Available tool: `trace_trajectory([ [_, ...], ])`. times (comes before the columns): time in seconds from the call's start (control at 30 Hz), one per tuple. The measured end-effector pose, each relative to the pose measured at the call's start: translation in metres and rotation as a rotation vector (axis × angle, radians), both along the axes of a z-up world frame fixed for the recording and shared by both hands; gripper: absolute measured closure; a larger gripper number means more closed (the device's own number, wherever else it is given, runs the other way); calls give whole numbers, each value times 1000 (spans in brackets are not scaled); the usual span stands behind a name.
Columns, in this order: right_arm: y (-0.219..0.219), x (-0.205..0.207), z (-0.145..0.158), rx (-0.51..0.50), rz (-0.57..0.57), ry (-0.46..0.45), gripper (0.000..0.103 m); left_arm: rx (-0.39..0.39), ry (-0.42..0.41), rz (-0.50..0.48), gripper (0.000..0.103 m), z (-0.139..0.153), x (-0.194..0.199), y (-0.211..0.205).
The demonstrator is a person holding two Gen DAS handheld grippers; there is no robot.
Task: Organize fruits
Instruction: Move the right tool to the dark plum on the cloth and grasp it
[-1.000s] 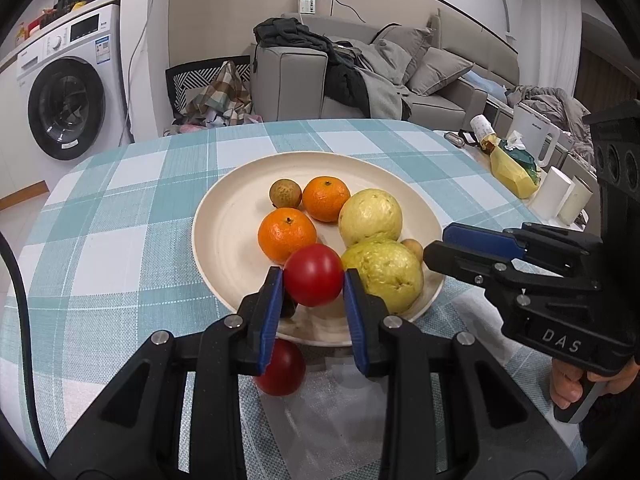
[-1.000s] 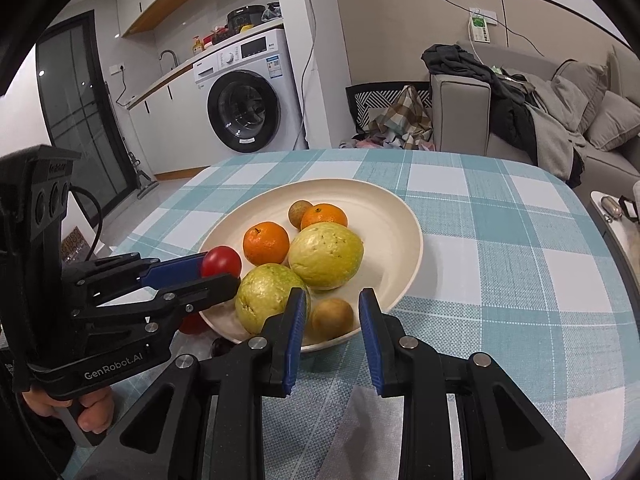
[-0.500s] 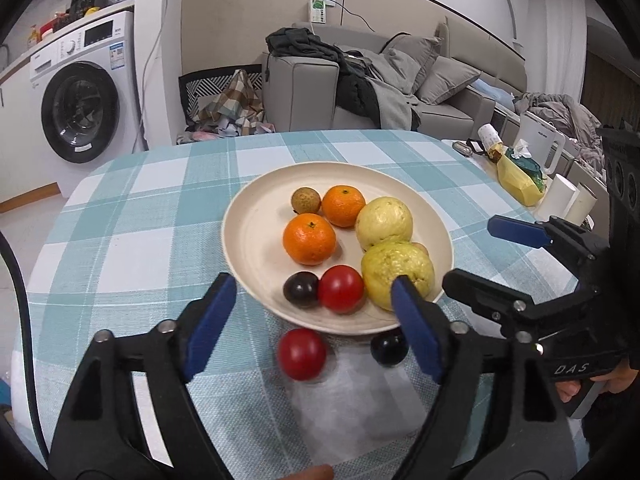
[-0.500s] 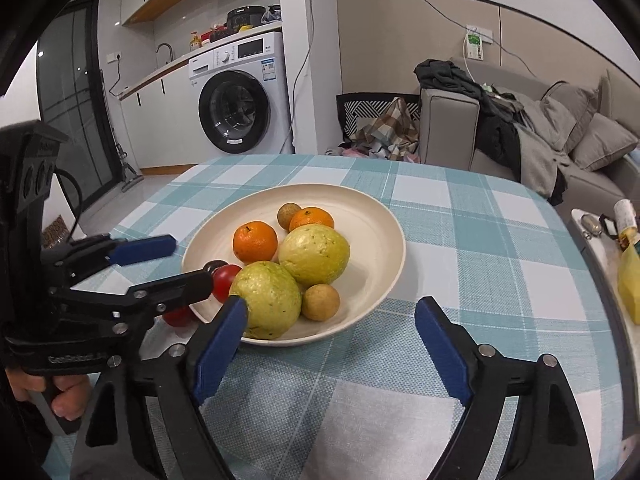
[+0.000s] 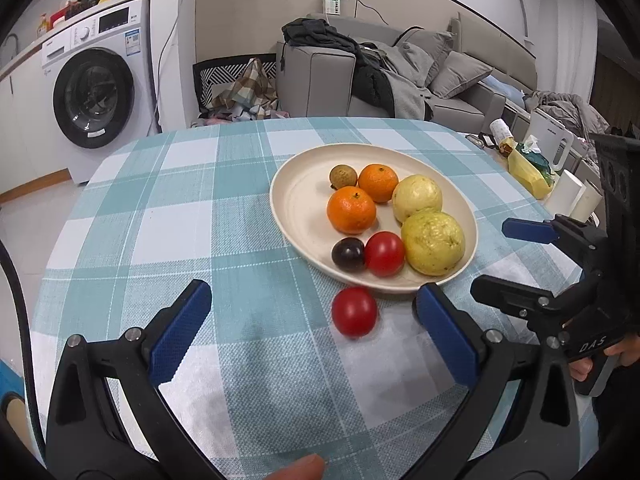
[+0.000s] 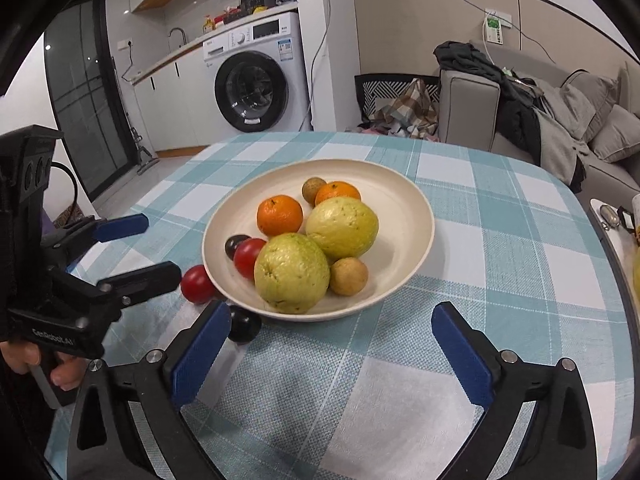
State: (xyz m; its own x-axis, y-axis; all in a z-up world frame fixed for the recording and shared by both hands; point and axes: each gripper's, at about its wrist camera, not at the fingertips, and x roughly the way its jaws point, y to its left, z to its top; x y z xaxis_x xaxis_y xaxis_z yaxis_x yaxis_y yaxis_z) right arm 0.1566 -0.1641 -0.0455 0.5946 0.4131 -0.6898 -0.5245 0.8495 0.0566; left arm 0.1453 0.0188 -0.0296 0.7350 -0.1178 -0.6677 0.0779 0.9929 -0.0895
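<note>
A cream plate (image 5: 304, 184) (image 6: 404, 204) on the checked tablecloth holds two oranges, two yellow-green guavas (image 5: 433, 241) (image 6: 291, 273), two small brown fruits, a dark plum (image 5: 348, 255) and a red tomato (image 5: 384, 253) (image 6: 249, 257). A second red tomato (image 5: 354, 311) (image 6: 197, 284) lies on the cloth just in front of the plate. A dark plum (image 6: 244, 325) lies on the cloth by the plate rim, next to my right gripper's left finger. My left gripper (image 5: 316, 336) is open and empty, the loose tomato between its fingers. My right gripper (image 6: 332, 356) is open and empty in front of the plate.
The round table's edge curves close on all sides. A yellow bag (image 5: 527, 168) and white containers (image 5: 576, 196) stand past the right edge. A washing machine (image 5: 96, 84) and a grey sofa (image 5: 392, 80) stand beyond the table.
My left gripper let go of the red tomato on the plate, opened wide and drew back. My right gripper also opened wide and pulled back from the plate.
</note>
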Motion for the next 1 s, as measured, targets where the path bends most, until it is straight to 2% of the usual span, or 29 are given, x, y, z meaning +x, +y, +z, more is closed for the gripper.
trace_trajectory([
  [0.2, 4, 0, -9, 9, 54, 81, 1, 10, 16, 11, 1, -3, 3, 1],
  [0.43, 8, -7, -11, 49, 124, 123, 3, 2, 28, 12, 1, -6, 6, 0],
  [0.6, 13, -11, -13, 74, 177, 155, 25, -14, 35, 29, 1, -7, 8, 5],
  [0.83, 27, -20, -16, 68, 247, 175, 42, -12, 42, 41, 1, -9, 10, 7],
  [1.0, 34, -24, -20, 34, 232, 167, 53, -7, 43, 36, 1, -11, 11, 6],
])
